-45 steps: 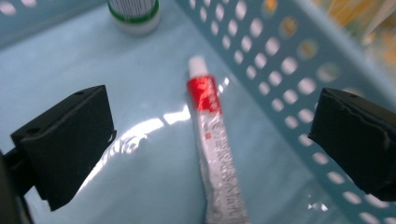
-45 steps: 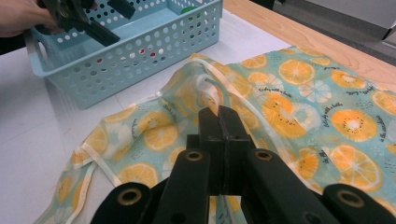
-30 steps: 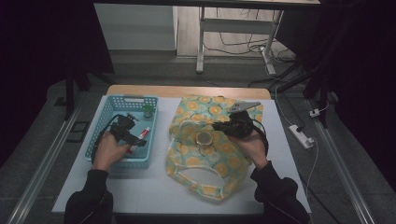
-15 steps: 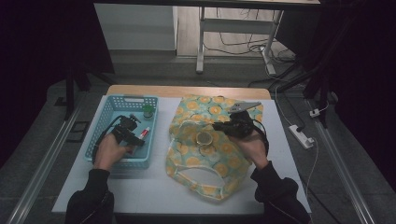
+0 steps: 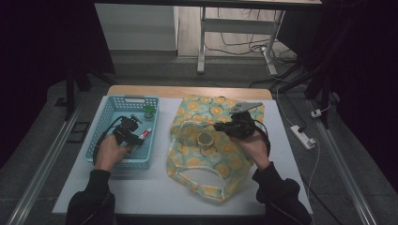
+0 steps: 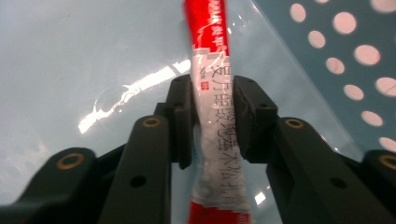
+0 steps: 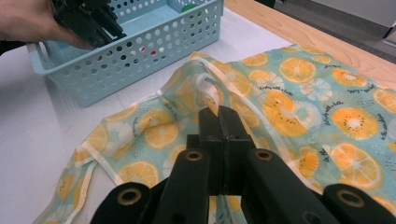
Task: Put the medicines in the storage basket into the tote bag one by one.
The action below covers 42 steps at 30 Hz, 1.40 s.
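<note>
My left gripper [image 5: 135, 137] reaches into the blue perforated basket [image 5: 126, 99]. It is shut on a red and white tube [image 6: 215, 93] that lies on the basket floor, and the tube [image 5: 145, 134] sticks out past the jaws. My right gripper [image 5: 220, 126] rests over the orange-print fabric bag [image 5: 211, 154]. Its jaws are pressed together at the bag's white-edged rim [image 7: 208, 86], pinching the cloth. A round lidded jar [image 5: 205, 138] lies in the bag's mouth just left of that gripper.
A small green-capped bottle [image 5: 149, 111] stands in the basket's far corner. The basket [image 7: 116, 70] and the left hand [image 7: 28, 21] are to the upper left in the right gripper view. A power strip [image 5: 304, 137] lies off the table's right edge.
The left gripper has shifted slightly inside the basket around the tube. The right gripper and the bag have stayed put.
</note>
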Each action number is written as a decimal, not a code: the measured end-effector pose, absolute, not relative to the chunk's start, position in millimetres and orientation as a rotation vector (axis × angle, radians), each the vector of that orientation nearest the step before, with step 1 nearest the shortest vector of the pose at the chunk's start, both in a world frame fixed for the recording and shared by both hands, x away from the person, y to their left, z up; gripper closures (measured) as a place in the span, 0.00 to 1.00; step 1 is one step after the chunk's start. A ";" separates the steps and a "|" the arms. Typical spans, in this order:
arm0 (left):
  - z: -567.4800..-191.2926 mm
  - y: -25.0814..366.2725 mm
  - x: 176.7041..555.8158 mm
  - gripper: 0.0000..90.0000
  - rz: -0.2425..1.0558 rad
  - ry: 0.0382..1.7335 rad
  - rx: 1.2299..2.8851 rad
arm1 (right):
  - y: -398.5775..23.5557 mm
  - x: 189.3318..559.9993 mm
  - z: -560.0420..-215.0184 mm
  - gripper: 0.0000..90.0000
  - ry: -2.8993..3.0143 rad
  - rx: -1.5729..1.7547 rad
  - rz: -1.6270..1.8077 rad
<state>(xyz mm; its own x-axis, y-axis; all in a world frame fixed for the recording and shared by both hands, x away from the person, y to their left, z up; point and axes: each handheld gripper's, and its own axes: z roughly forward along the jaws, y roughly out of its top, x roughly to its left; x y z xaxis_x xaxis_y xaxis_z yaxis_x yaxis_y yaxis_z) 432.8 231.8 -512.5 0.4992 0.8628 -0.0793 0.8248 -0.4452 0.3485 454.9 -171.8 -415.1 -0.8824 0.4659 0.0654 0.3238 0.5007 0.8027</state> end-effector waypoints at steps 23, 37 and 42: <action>-487.0 237.8 423.0 0.80 0.312 1.389 2.245 | -173.5 454.7 -413.9 1.00 2.572 0.687 1.332; -464.1 244.4 411.7 0.80 0.391 1.328 2.136 | -174.6 454.6 -412.8 1.00 2.566 0.686 1.340; -454.2 247.3 406.4 0.80 0.398 1.295 2.087 | -175.1 454.6 -412.4 1.00 2.565 0.686 1.338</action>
<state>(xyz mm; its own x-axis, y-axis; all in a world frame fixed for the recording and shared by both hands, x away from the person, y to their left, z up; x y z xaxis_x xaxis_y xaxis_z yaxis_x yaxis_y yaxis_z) 406.4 247.3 -454.2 0.4683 0.8804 -0.0756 0.6860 -0.3083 0.6590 454.6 -175.1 -412.4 -0.8802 0.4705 0.0619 0.3200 0.4921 0.8096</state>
